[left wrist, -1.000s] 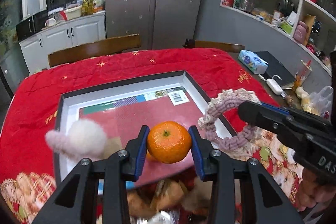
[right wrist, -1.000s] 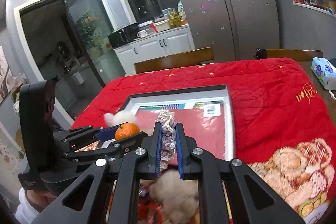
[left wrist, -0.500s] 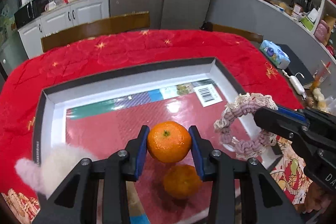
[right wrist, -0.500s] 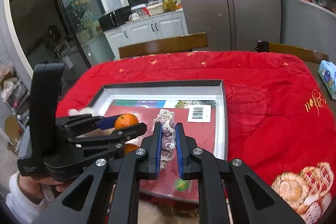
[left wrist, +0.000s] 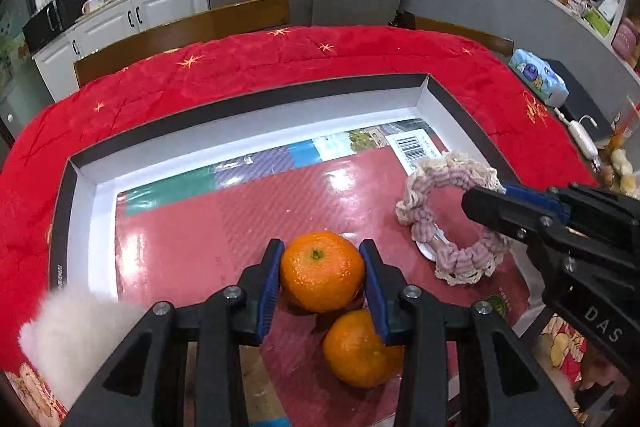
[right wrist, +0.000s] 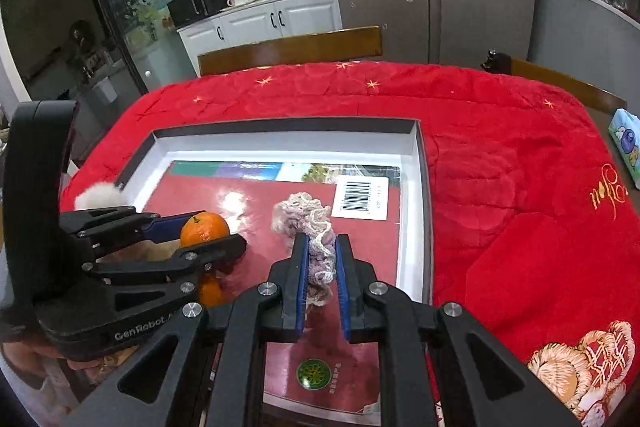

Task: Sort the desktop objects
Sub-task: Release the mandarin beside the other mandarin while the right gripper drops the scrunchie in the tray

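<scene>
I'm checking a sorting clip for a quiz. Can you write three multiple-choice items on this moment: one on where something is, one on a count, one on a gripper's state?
1. Where is the barcode label?
A. on the red cloth
B. on the sheet inside the box, near its far right corner
C. on the fridge

2. How many oranges show in the left wrist view?
A. one
B. two
C. four

3. What is the right gripper doing?
A. standing open over the box
B. clamped on an orange
C. shut on the crocheted ring

Answers:
1 B: the label lies within the box walls.
2 B: the held orange sits in the left gripper, and a second orange lies below it.
3 C: the blue pads press the crocheted ring from both sides.
</scene>
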`<action>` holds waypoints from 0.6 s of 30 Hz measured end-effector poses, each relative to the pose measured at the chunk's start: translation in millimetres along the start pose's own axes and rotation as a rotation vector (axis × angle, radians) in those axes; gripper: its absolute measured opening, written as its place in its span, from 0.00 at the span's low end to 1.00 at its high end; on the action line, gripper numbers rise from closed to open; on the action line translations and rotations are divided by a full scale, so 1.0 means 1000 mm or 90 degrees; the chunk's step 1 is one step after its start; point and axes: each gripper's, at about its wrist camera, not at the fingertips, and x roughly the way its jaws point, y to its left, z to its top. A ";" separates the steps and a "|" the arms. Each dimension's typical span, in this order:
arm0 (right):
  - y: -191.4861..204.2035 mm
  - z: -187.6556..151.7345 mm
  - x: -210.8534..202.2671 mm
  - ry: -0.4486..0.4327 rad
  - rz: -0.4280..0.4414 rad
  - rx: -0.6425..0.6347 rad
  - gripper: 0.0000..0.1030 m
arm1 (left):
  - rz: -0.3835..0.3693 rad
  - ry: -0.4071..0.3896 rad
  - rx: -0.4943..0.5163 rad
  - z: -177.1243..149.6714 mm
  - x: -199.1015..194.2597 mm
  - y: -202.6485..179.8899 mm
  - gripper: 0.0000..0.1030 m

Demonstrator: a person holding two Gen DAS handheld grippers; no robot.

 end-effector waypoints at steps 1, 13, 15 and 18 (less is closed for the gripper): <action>-0.001 0.000 0.001 0.002 -0.003 0.001 0.14 | 0.000 0.000 0.001 -0.001 0.000 -0.001 0.38; -0.007 -0.004 0.012 0.019 -0.019 0.002 0.14 | 0.009 -0.002 0.008 0.000 0.000 -0.002 0.38; -0.007 -0.005 0.013 0.015 -0.020 0.000 0.15 | 0.006 -0.003 0.007 0.000 0.001 -0.001 0.38; -0.007 -0.005 0.012 0.011 -0.018 0.000 0.16 | 0.005 -0.004 0.003 0.000 0.001 0.000 0.38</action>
